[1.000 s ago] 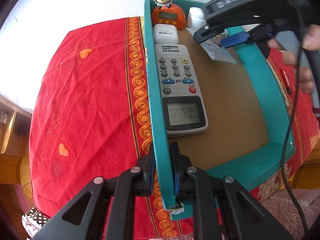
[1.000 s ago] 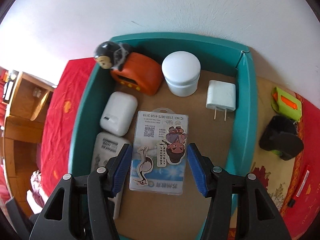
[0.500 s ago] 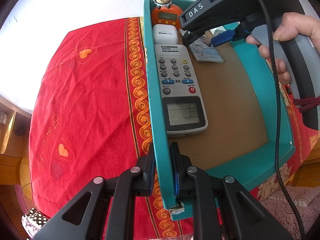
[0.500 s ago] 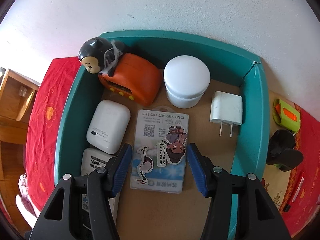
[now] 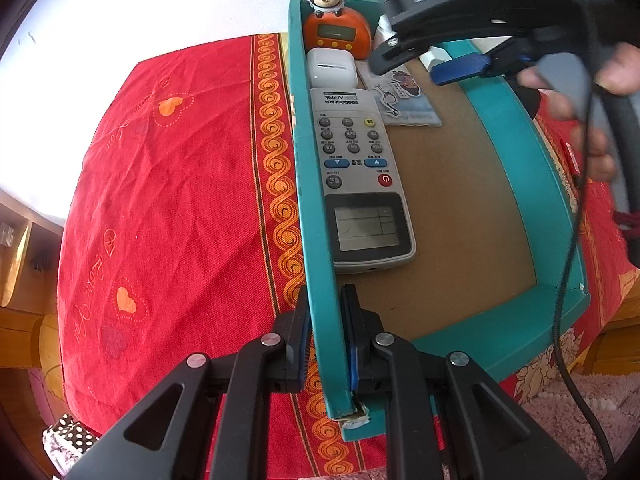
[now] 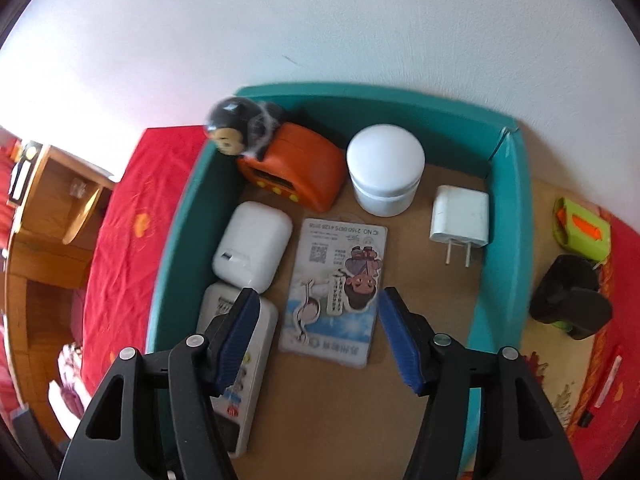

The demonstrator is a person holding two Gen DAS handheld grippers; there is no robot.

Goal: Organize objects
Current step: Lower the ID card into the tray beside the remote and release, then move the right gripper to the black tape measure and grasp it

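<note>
A: What is the left gripper point(image 5: 325, 330) doing?

B: It is clenching the near wall of the teal tray point(image 5: 516, 120), one pad outside and one inside, close to the tray's torn front corner. The red cloth point(image 5: 180, 200) is lying to its outer side.

A: And the right gripper point(image 6: 316, 340)?

B: It is hanging released over the tray, its jaws having just been opening. The ID card point(image 6: 336, 288) is lying flat on the brown tray floor ahead of and between the blue pads, touched by neither. In the left view that same gripper point(image 5: 404, 60) is hovering above the card point(image 5: 404, 100), with a person's hand point(image 5: 580, 84) gripping its handle.

A: What is sitting around the card?

B: Just left of the right gripper's left finger, the remote control point(image 6: 236, 364) is lying along the tray wall, partly under that finger. Ahead of it the white earbud case point(image 6: 252, 252) is resting, and farther ahead the orange clock with a monkey figure point(image 6: 292, 172). The white round jar point(image 6: 384, 176) is standing beyond the card, and the white charger plug point(image 6: 460, 224) is lying ahead and to the right. Outside the tray, right of the gripper, a green and orange item point(image 6: 580, 232) and a black object point(image 6: 572, 304) are sitting; they are too blurred to identify, possibly tools.
</note>
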